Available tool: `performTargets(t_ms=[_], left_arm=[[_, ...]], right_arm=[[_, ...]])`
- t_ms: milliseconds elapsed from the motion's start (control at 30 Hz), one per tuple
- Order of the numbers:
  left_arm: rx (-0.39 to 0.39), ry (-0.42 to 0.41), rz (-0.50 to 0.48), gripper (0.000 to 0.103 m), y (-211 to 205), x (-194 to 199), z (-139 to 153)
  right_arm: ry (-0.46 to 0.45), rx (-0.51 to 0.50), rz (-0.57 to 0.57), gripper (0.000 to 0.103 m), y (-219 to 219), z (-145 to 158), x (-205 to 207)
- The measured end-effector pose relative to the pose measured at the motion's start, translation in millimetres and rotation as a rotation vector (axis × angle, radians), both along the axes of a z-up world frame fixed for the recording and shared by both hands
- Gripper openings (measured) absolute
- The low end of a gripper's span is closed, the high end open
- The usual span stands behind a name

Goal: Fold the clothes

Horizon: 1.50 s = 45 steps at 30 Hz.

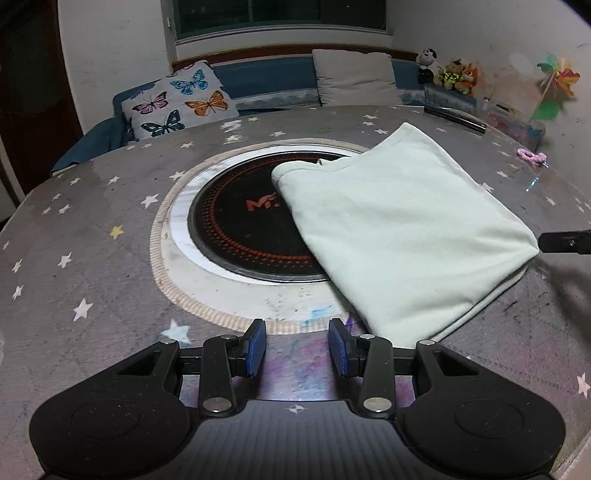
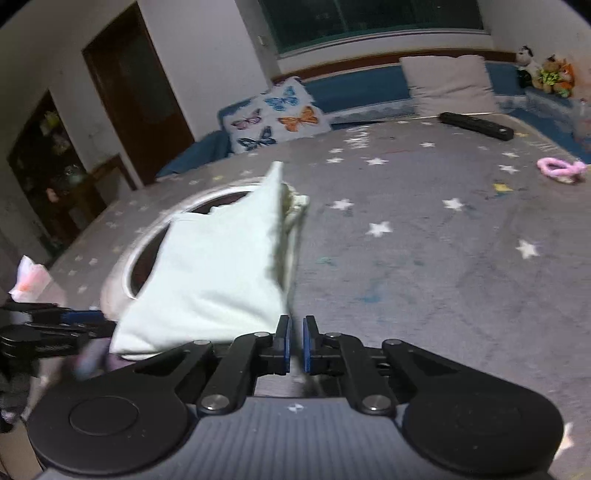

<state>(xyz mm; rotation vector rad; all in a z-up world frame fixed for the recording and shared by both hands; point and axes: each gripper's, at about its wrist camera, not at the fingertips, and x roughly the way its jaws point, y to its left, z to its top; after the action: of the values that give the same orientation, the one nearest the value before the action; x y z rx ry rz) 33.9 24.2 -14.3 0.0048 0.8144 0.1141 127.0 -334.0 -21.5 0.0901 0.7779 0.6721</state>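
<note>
Bare tablecloth (image 2: 424,266) lies open right of the folded garment (image 1: 402,225); a remote (image 2: 476,125) and pink tie (image 2: 561,170) sit far back.

Walls: white plaster (image 1: 118,44), scuffed and marked on the far right. Window (image 1: 280,14): dark glass, white sill, centred on the far wall. Below it a blue bench seat (image 1: 266,79) with a wood trim rail runs along the wall. On the seat: a butterfly-print cushion (image 1: 179,99) at left, a plain grey cushion (image 1: 356,77) at centre, soft toys (image 1: 448,72) at far right. A coloured pinwheel (image 1: 556,86) stands against the right wall. Dark brown door (image 2: 136,96) on the left wall; beside it a dim shelf unit (image 2: 51,162), contents unclear. Lighting artificial, fairly dim.
</note>
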Motion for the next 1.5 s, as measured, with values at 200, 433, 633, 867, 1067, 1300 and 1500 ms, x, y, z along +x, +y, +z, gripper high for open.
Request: performTargets(t_ms=[200,433,633,867,1067,1300,1500], left_arm=[[-0.001,-0.058,-0.022,0.040,-4.8,-3.9,18.2],[-0.028,-0.107,-0.167,0.041,-41.2,17.6,24.7],[-0.025,-0.071,-0.239,0.041,-59.5,34.2,8.1],[-0.050,-0.054,-0.231,0.059,-50.9,36.3,1.2],[-0.077,-0.072,-0.215,0.085,-44.0,38.0,5.1],[-0.067,-0.079,-0.182,0.102,-33.9,42.0,6.5],[-0.069,-0.082,-0.160,0.103,-22.6,43.9,6.7]], right_arm=[[-0.069,-0.008,0.018,0.014,4.1,13.9,-2.7],[-0.114,0.022,0.119,0.018,39.3,26.7,9.1],[-0.091,-0.017,0.171,0.033,71.0,15.7,34.2],[-0.060,-0.068,0.162,0.045,81.9,3.7,54.9],[-0.135,-0.058,0.164,0.057,91.4,24.2,66.3],[-0.154,-0.052,0.205,0.072,123.4,30.4,93.9],[-0.128,-0.088,0.214,0.073,141.6,18.1,116.3]])
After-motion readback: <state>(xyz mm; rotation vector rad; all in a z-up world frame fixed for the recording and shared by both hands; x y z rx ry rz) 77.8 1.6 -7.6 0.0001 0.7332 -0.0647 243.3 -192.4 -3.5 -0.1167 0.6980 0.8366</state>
